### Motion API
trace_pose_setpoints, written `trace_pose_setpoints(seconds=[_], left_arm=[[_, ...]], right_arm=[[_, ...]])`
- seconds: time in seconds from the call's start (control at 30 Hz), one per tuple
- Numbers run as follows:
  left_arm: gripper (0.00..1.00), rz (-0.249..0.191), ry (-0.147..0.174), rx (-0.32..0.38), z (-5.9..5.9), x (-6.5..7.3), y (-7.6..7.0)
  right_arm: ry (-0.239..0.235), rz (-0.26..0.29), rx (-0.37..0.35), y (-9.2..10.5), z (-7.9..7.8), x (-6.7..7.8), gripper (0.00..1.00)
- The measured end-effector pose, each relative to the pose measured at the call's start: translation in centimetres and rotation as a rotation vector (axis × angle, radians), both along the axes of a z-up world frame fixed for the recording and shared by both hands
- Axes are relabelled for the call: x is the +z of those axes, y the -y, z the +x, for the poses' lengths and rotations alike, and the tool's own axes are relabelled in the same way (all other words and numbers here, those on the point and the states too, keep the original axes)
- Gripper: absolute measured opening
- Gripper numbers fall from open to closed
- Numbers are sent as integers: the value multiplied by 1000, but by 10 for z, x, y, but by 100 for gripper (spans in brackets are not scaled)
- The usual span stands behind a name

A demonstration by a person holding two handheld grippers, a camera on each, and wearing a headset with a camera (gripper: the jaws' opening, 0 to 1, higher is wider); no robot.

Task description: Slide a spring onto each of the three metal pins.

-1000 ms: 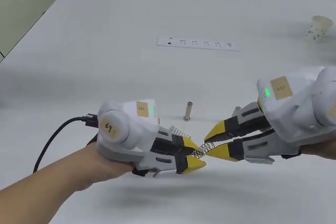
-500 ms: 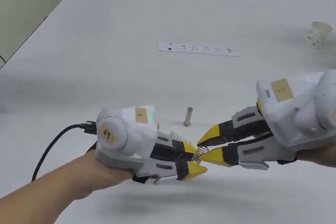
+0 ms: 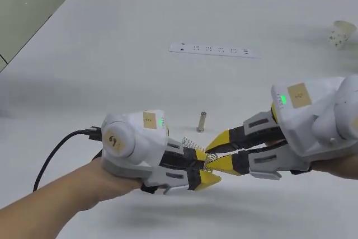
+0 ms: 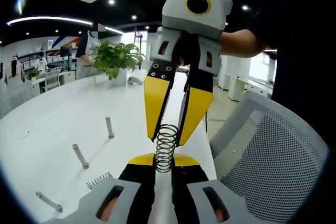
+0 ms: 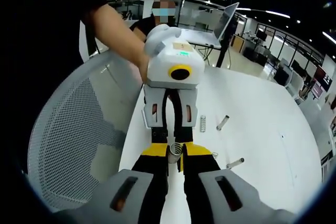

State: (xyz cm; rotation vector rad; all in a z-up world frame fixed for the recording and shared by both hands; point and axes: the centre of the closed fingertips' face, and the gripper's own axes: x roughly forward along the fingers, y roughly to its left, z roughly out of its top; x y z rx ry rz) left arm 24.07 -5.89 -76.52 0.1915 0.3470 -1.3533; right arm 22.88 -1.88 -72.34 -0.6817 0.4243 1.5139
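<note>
Two-thirds of the head view is bare white table (image 3: pixel 112 37), so I have room to work; the job itself sits low and centre. My left gripper (image 4: pixel 164 162) has its jaws clamped on the near end of a spring (image 4: pixel 166 149). My right gripper (image 4: pixel 168 135) meets it nose to nose, jaws a little apart on either side of the far end, and I cannot tell whether they bite yet.

I judge this a hand-over in the air before the spring goes onto the upright pin (image 3: pixel 201 121), just above the tips in the head view. I would close the right on the last coils only, keep the bore free, release the left once the right holds firm, and squeeze lightly so the coils don't buckle and fly.

A second pin (image 4: pixel 80 156) and a third pin (image 4: pixel 49 201) seem to lie flat at the lower left of the left gripper view, with a loose spring (image 4: pixel 100 180) between them.

The mesh chair (image 4: pixel 262 145) fills the right of that view and the table's near edge runs just beside the tips, so a dropped spring could go overboard; I'd carry the work up-frame. The power strip (image 3: pixel 212 50) and paper cup (image 3: pixel 341 33) sit well apart near the top
</note>
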Motion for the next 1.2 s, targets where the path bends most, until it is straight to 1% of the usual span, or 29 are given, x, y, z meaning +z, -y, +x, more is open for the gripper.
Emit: trace_pose_setpoints(seconds=[0.1,0.2,0.27,0.3,0.37,0.53,0.63,0.7,0.77,0.8,0.9,1.2], left_arm=[[3,3,2,2,0,0,0],[3,0,0,4,0,0,0],[3,0,-1,8,1,-1,0],[3,1,-7,12,1,-1,0],[3,2,2,11,1,-1,1],[4,-6,-5,21,4,0,1],[8,-13,-7,31,6,2,1],[11,-12,-6,35,6,2,0],[11,-4,-2,38,7,1,-2],[10,-7,0,39,7,1,-3],[13,-12,-2,54,9,2,-5],[27,-4,-1,95,14,0,-13]], right_arm=[[18,-16,12,-1,-1,-1,7],[27,-22,18,-2,-1,-1,7],[27,-30,20,-1,0,-2,7],[30,-43,22,-1,0,-2,7],[31,-57,23,0,1,-3,7],[37,-72,30,1,2,-3,7],[49,-83,36,2,3,-4,7],[46,-79,32,2,3,-4,7],[51,-81,31,2,4,-4,7],[50,-81,29,3,4,-4,7],[52,-81,22,3,6,-4,7],[69,-85,13,3,9,-4,7]])
